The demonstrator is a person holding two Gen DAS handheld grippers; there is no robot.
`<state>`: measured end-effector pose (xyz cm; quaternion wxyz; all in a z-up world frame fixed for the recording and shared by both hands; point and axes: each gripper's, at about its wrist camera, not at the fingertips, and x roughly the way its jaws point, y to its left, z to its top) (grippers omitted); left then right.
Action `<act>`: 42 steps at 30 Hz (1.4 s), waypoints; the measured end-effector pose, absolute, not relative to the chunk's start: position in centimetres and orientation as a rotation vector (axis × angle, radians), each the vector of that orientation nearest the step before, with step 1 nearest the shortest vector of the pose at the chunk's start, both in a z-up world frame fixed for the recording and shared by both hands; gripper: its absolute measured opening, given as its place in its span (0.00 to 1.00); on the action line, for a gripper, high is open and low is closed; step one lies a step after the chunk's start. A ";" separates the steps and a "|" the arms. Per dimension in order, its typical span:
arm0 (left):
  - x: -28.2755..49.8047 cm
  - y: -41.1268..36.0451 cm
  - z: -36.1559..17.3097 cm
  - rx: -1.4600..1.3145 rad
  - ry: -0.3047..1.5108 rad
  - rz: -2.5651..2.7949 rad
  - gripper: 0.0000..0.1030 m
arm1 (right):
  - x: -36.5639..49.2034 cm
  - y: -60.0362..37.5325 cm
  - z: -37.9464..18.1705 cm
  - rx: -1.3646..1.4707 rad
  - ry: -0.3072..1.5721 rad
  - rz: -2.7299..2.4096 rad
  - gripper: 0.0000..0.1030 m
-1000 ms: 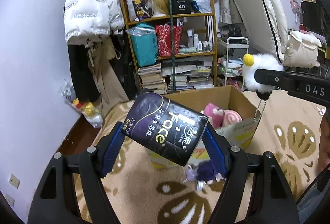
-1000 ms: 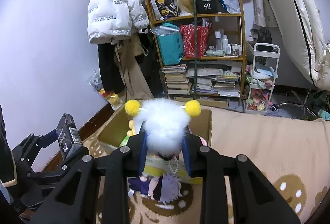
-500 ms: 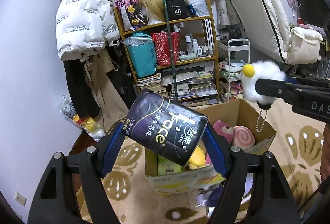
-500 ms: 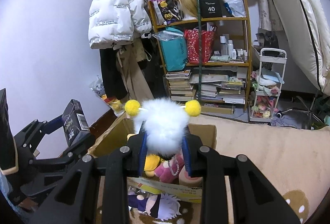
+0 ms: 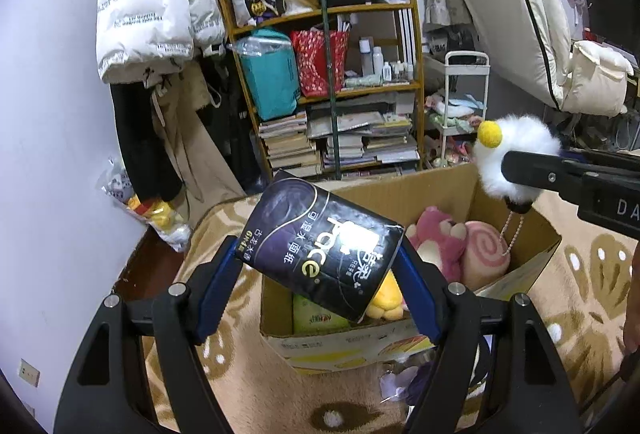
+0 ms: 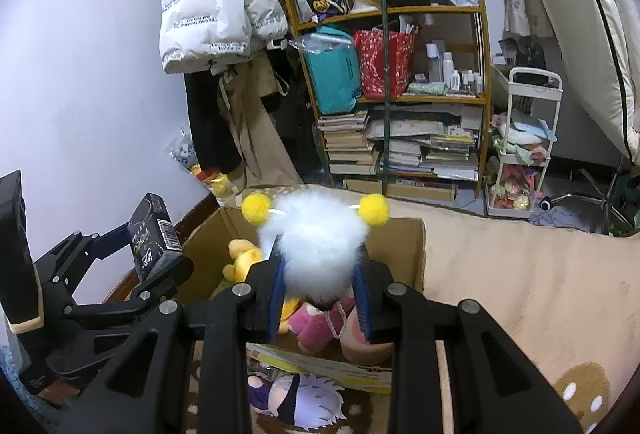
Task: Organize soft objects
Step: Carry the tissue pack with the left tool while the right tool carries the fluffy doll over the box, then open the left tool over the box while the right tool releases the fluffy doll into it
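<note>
Cluttered bedroom, patterned rug. Left gripper (image 5: 320,270) clamps tissue pack (image 5: 320,246) at frame centre, above the box (image 5: 360,350); right gripper (image 6: 320,294) clamps white pompom (image 6: 316,242) over box's far side.

Your left hand-held gripper (image 5: 320,266) is matte black plastic with blue pads lining its fingers (image 5: 214,298) and silver screws at the joints. Your right hand-held gripper (image 6: 320,292) matches it, with white lettering along its side.
</note>
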<state>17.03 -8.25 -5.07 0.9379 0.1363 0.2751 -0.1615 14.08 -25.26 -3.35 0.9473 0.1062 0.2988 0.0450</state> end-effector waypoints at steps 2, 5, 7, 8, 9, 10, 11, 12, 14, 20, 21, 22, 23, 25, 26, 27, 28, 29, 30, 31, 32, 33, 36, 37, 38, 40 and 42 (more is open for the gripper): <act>17.3 -8.3 -5.6 0.280 0.575 -0.328 0.72 | 14.3 -25.4 -3.8 0.225 0.614 0.093 0.30; 17.7 -8.1 -6.1 0.270 0.598 -0.326 0.73 | 14.7 -25.7 -4.3 0.235 0.626 0.092 0.30; 17.8 -8.1 -6.4 0.264 0.612 -0.327 0.73 | 14.8 -25.8 -4.7 0.241 0.636 0.091 0.30; 17.9 -8.2 -6.6 0.265 0.617 -0.326 0.73 | 14.9 -25.9 -4.9 0.244 0.640 0.090 0.30; 18.0 -8.2 -6.8 0.269 0.621 -0.324 0.73 | 14.9 -26.0 -5.0 0.246 0.643 0.090 0.30; 18.1 -8.2 -6.9 0.271 0.624 -0.324 0.73 | 15.1 -26.0 -5.2 0.248 0.650 0.091 0.30; 18.1 -8.3 -7.0 0.272 0.628 -0.325 0.73 | 15.2 -26.0 -5.3 0.248 0.652 0.090 0.30; 18.2 -8.3 -7.1 0.273 0.632 -0.327 0.73 | 15.2 -25.9 -5.4 0.248 0.655 0.090 0.30; 18.3 -8.4 -7.3 0.279 0.636 -0.326 0.73 | 15.4 -26.0 -5.7 0.247 0.665 0.091 0.30; 18.7 -8.1 -7.6 0.258 0.662 -0.322 0.73 | 15.9 -25.9 -6.2 0.244 0.689 0.090 0.31; 18.7 -8.0 -7.7 0.256 0.665 -0.324 0.73 | 15.9 -25.9 -6.3 0.244 0.692 0.090 0.31; 18.7 -8.0 -7.6 0.257 0.666 -0.327 0.73 | 16.0 -25.9 -6.4 0.245 0.695 0.092 0.31; 18.7 -8.0 -7.6 0.261 0.667 -0.334 0.73 | 15.9 -25.9 -6.5 0.248 0.697 0.093 0.31; 18.7 -8.1 -7.6 0.271 0.668 -0.339 0.73 | 15.9 -25.8 -6.6 0.252 0.701 0.095 0.31; 18.7 -8.1 -7.6 0.273 0.670 -0.336 0.73 | 15.8 -25.8 -6.7 0.252 0.705 0.096 0.31; 18.8 -8.1 -7.7 0.273 0.673 -0.331 0.73 | 15.9 -25.7 -6.7 0.252 0.709 0.098 0.31; 18.9 -8.2 -7.7 0.272 0.677 -0.330 0.73 | 15.9 -25.7 -6.8 0.252 0.714 0.100 0.32; 18.9 -8.2 -7.7 0.273 0.682 -0.328 0.74 | 16.0 -25.6 -6.8 0.252 0.717 0.101 0.32; 19.0 -8.2 -7.8 0.275 0.687 -0.326 0.74 | 15.9 -25.6 -6.9 0.252 0.721 0.103 0.33; 19.0 -8.3 -7.8 0.275 0.690 -0.324 0.74 | 16.0 -25.6 -7.0 0.253 0.727 0.105 0.34; 19.0 -8.3 -7.8 0.274 0.693 -0.320 0.74 | 16.0 -25.6 -7.1 0.253 0.729 0.106 0.34; 19.0 -8.2 -7.9 0.271 0.697 -0.314 0.74 | 15.9 -25.5 -7.1 0.253 0.731 0.107 0.34; 19.0 -8.1 -8.0 0.255 0.711 -0.316 0.74 | 15.9 -25.5 -7.1 0.251 0.733 0.109 0.34; 19.0 -8.1 -8.0 0.255 0.712 -0.315 0.74 | 15.9 -25.5 -7.1 0.252 0.733 0.110 0.34; 18.9 -8.0 -8.0 0.257 0.711 -0.313 0.74 | 15.9 -25.5 -7.1 0.254 0.733 0.111 0.34; 18.7 -8.0 -7.9 0.259 0.711 -0.313 0.74 | 15.8 -25.4 -7.2 0.257 0.737 0.114 0.34; 18.5 -7.9 -7.6 0.254 0.710 -0.314 0.75 | 15.8 -25.4 -7.1 0.258 0.737 0.115 0.34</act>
